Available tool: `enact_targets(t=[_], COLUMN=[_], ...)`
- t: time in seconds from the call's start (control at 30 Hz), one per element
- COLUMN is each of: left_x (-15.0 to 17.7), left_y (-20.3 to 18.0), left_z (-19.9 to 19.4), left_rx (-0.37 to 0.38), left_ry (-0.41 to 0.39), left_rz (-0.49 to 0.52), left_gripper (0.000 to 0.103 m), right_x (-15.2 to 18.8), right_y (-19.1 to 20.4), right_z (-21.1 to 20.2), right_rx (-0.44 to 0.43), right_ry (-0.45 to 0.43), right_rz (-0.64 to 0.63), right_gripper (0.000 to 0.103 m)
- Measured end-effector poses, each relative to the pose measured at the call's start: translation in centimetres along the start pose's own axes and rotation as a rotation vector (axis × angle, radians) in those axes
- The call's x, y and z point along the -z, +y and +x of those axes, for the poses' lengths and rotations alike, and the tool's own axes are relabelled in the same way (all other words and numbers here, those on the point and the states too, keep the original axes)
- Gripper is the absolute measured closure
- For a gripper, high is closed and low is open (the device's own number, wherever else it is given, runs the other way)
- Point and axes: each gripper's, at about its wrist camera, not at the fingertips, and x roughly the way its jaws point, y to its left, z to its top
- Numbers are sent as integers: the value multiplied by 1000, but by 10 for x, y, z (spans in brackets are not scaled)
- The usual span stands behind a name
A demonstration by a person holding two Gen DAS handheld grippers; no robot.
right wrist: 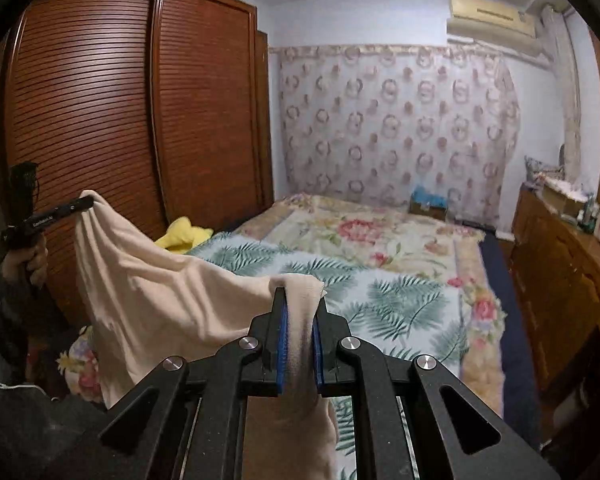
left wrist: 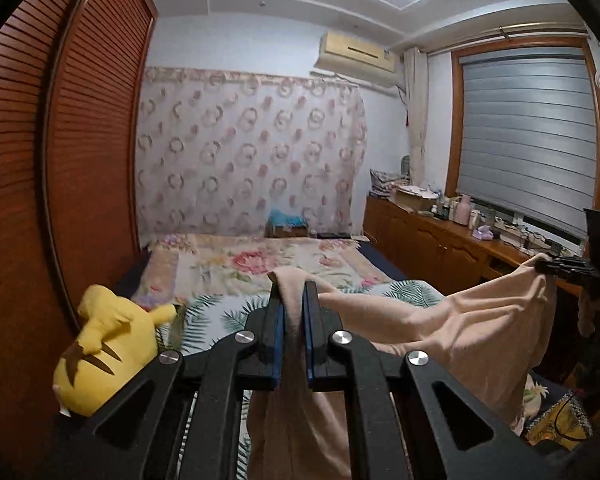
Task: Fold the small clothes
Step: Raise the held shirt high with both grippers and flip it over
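Beige garment (left wrist: pixel 480 332) hangs stretched over the bed (right wrist: pixel 380 280), left tool (left wrist: pixel 294 292) and right tool (right wrist: pixel 300 300) each clamped on a corner. Risk: thin bite slips, right corner at 3 o'clock drops.

A yellow plush toy (left wrist: pixel 112 344) lies at the bed's (right wrist: pixel 400 280) edge beside a louvered wooden wardrobe (right wrist: pixel 132 112), with a floral curtain (left wrist: pixel 252 152) behind and what seem bottles (left wrist: pixel 462 208) on a wooden cabinet (left wrist: pixel 428 240).
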Motion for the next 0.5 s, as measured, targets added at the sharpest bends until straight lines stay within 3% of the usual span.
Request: enact_targets(t=[0.27,0.5], left_x=[-47,-105], left_y=[-11,-27], left_z=[-24,-42], left_rx=[-2,-21], left_ry=[-99,-222], left_rz=[69,148], left_gripper=[94,94], right_x=[-8,-45], right_y=[6,25], right_z=[-27,-64], right_rx=[33,118], right_ry=[-96,-212], right_rz=[-11,-114], right_gripper=[93,93])
